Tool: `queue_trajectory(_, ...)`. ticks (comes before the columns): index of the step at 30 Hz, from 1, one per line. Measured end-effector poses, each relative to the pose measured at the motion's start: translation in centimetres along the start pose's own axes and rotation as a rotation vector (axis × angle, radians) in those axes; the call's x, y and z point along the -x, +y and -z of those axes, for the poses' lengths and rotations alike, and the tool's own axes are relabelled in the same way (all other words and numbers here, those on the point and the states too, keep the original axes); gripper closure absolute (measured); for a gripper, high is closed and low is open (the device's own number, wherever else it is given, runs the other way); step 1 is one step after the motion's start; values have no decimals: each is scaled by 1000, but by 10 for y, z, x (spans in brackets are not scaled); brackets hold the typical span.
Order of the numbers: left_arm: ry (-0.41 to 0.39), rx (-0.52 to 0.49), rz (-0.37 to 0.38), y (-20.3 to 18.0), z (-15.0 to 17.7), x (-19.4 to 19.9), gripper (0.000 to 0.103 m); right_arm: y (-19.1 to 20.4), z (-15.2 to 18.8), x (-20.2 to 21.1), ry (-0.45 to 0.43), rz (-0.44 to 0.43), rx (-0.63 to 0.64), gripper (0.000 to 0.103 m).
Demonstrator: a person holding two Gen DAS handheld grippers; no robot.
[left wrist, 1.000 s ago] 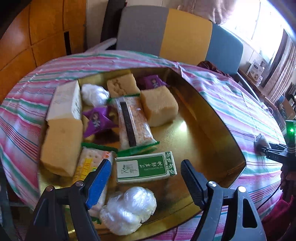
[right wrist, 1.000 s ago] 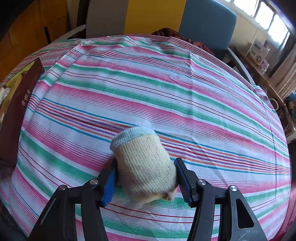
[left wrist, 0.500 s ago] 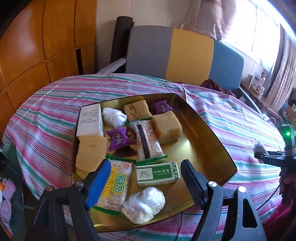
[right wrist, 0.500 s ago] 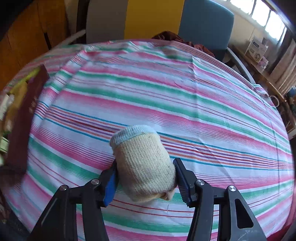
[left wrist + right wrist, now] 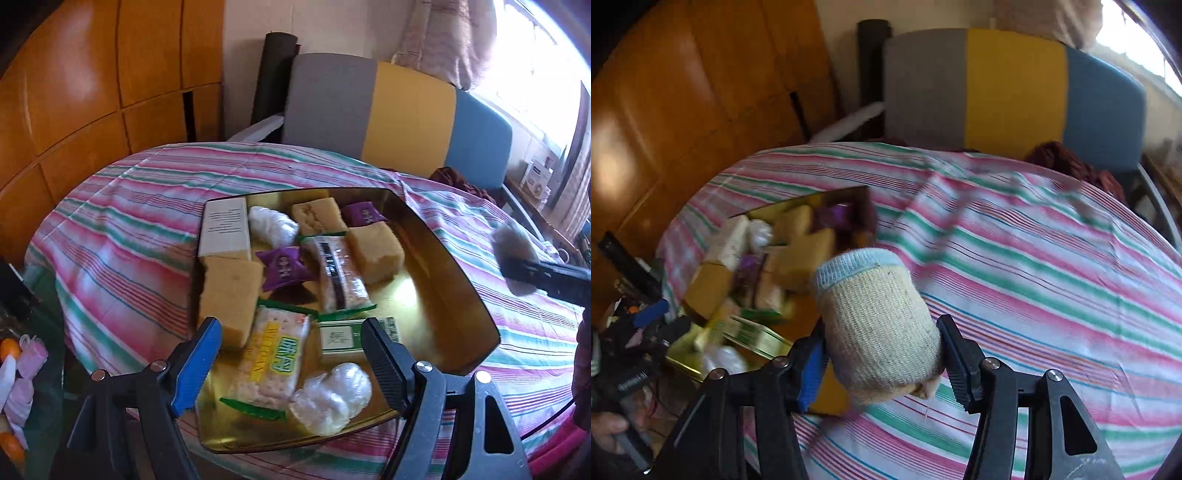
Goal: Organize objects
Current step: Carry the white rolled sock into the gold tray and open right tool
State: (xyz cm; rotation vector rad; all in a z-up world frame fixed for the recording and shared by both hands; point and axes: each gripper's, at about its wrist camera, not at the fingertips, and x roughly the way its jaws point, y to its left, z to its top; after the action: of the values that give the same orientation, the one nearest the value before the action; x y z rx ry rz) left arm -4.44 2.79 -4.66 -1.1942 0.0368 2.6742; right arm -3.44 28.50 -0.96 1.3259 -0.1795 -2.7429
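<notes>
A rolled beige sock [image 5: 879, 325] with a pale blue cuff is clamped in my right gripper [image 5: 882, 350], held in the air above the striped tablecloth [image 5: 1034, 277] just right of the gold tray [image 5: 683, 354]. From the left wrist view the sock [image 5: 513, 243] is a blur at the right edge. The tray [image 5: 448, 258] holds sponge cake blocks [image 5: 229, 295], a white box [image 5: 223, 227], purple packets [image 5: 284, 266], a cracker pack [image 5: 273, 362], a green-white box [image 5: 343, 338] and clear plastic bundles [image 5: 332, 398]. My left gripper [image 5: 291, 343] hangs open over the tray's near end, holding nothing.
A grey, yellow and blue chair [image 5: 406, 110] stands behind the round table, with a dark red cloth [image 5: 458, 177] on its seat. Wooden cabinet panels [image 5: 92, 92] fill the left. A low glass table with small clutter [image 5: 14, 369] sits at the lower left.
My right gripper lifted the sock off the cloth and swung left, so the tray now shows in its view. My left gripper drew back and up from the tray, staying open.
</notes>
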Motion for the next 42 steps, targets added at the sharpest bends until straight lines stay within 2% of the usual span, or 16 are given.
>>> queue_trajectory(2, -3, 12, -12, 5, 0, 1, 24, 24, -9, -12, 6, -26, 41, 46)
queue_trajectory(7, -8, 43, -55, 15, 0, 3, 24, 70, -21, -54, 61, -12, 155, 46)
queue_trajectory(11, -7, 63, -77, 23, -1, 3, 24, 86, -18, -90, 122, 42, 231, 46)
queue_trajectory(14, -18, 66, -83, 26, -1, 4, 24, 87, -14, -106, 154, 62, 240, 45)
queue_trajectory(18, -30, 31, -149, 18, -5, 5, 24, 87, -8, -115, 175, 55, 234, 38)
queue_trajectory(21, -47, 16, -160, 13, -5, 9, 24, 86, -5, -108, 157, 46, 214, 29)
queue_trajectory(24, -59, 30, -132, 12, -4, 14, 24, 82, -7, -94, 104, 34, 184, 24)
queue_trajectory(29, -95, 27, -133, 5, -3, 26, 24, 77, -8, -58, 0, 41, 121, 17)
queue_trajectory(34, -69, 76, -86, 5, 4, 26, 26, 75, 4, -24, -83, 123, 79, 12)
queue_trajectory(36, -56, 96, -66, 4, 9, 25, 31, 72, 14, -10, -113, 160, 45, 9)
queue_trajectory(42, -49, 76, -64, -6, 15, 26, 31, 65, 39, 12, -151, 232, 25, 9)
